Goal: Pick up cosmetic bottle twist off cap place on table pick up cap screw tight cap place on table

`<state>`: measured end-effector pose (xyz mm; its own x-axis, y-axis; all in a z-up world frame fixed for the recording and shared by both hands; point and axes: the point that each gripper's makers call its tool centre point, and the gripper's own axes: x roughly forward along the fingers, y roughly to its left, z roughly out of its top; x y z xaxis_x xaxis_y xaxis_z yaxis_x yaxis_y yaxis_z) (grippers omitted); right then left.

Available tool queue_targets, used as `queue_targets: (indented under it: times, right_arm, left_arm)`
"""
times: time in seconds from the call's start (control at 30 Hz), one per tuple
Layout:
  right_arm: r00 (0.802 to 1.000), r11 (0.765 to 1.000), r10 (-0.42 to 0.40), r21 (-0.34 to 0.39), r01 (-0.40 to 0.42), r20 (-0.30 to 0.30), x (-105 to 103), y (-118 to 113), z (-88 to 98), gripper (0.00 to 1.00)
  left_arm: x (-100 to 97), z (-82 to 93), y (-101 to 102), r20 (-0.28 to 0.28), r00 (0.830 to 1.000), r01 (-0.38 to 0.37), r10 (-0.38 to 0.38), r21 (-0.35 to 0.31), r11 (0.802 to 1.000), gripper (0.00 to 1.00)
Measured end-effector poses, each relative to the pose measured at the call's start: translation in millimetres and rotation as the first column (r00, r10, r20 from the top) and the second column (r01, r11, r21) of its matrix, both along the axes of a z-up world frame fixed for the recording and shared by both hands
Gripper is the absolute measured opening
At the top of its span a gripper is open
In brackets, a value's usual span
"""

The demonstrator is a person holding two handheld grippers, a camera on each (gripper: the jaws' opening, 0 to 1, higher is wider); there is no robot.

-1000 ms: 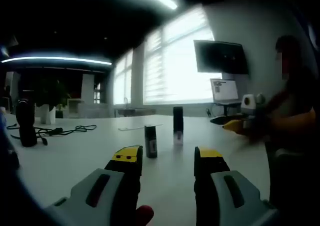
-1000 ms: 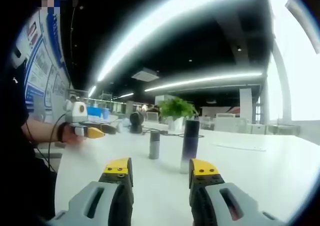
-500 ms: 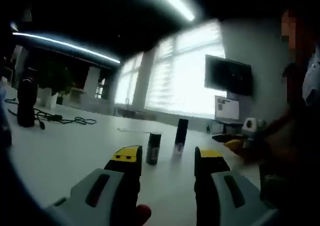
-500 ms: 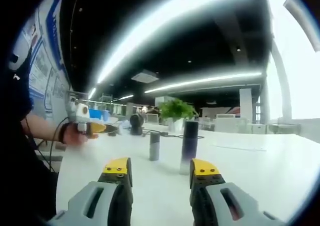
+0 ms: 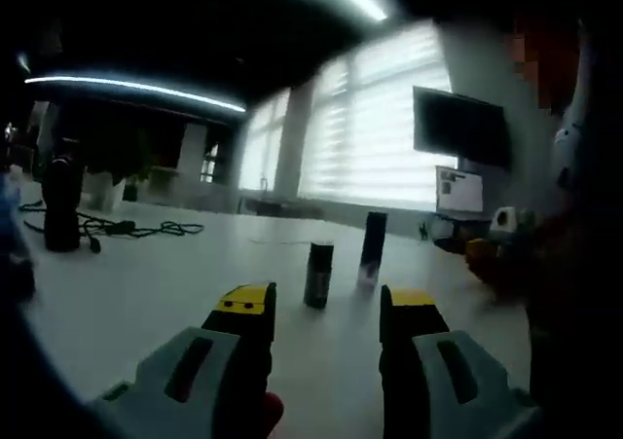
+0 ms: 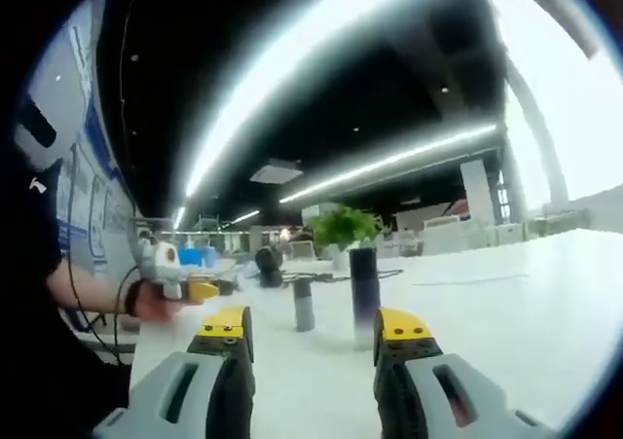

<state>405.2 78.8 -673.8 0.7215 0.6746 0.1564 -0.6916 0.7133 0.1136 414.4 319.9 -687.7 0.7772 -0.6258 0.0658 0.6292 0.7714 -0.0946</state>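
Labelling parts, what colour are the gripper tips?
Yellow tips on grey bodies, clearest in the right gripper view.

Bare table (image 5: 146,303) lies ahead; 2 upright bottles (image 5: 318,274) (image 5: 373,247) stand well apart from cables (image 5: 117,229).

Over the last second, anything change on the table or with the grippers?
Only the cameras moved: both views tilted and shifted with the hands. The tall bottle and short bottle stand upright, apart, on the table as before. Left gripper and right gripper stay open and empty, short of the bottles. Nothing taken hold of or let go.
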Motion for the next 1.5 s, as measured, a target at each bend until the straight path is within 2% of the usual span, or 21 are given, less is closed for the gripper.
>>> queue_targets:
  times: [0.07, 0.23, 0.33, 0.57, 0.73, 0.9, 1.03, 1.2, 1.37, 1.5]
  right_arm:
    - [1.0, 1.0, 0.005, 0.018, -0.005, -0.01, 2, 0, 0.4, 0.43]
    - [1.0, 1.0, -0.007, 0.005, 0.007, -0.013, 5, -1, -1.2, 0.45]
    - [1.0, 1.0, 0.014, -0.007, -0.014, -0.02, 2, 3, -3.5, 0.45]
    - [0.999, 0.993, -0.034, -0.113, 0.035, 0.01, 0, 5, -10.8, 0.46]
    - [0.997, 0.982, -0.074, -0.171, 0.075, 0.013, 3, 4, -17.3, 0.45]
    - [0.995, 0.98, -0.097, -0.175, 0.096, 0.003, 5, 4, -17.5, 0.45]
    - [0.993, 0.98, -0.117, -0.161, 0.114, -0.006, 7, 3, -15.9, 0.45]
    - [0.991, 0.981, -0.129, -0.152, 0.124, -0.026, 9, 3, -16.8, 0.45]
    - [0.989, 0.981, -0.147, -0.129, 0.143, -0.026, 10, 1, -12.9, 0.46]
    - [0.987, 0.972, -0.161, -0.177, 0.154, -0.023, 12, 3, -18.8, 0.46]
  left_arm:
    - [-1.4, -4.5, -3, -0.003, 1.0, 0.003, -0.003, 0.042, 0.999, 0.33]
    - [0.5, -6.5, -4, -0.008, 1.0, -0.012, 0.013, 0.055, 0.998, 0.33]
    - [1.7, -7.7, -5, -0.005, 1.0, -0.007, 0.007, 0.066, 0.998, 0.34]
    - [3.7, -1.9, -4, 0.008, 1.0, -0.003, 0.002, 0.052, 0.999, 0.34]
    - [0.1, 6.3, -1, 0.04, 0.999, 0.0, -0.002, 0.027, 1.0, 0.34]
    - [-7.8, 11.3, -8, 0.082, 0.996, 0.035, -0.039, 0.048, 0.998, 0.33]
    - [-9.8, 12.9, -7, 0.106, 0.993, 0.036, -0.043, 0.068, 0.997, 0.33]
    - [-6.1, 11.8, -2, 0.104, 0.994, 0.006, -0.014, 0.077, 0.997, 0.33]
    - [-6.0, 9.6, -2, 0.099, 0.995, 0.017, -0.024, 0.08, 0.997, 0.33]
    - [-1.2, 7.6, 1, 0.084, 0.996, 0.009, -0.015, 0.071, 0.997, 0.33]
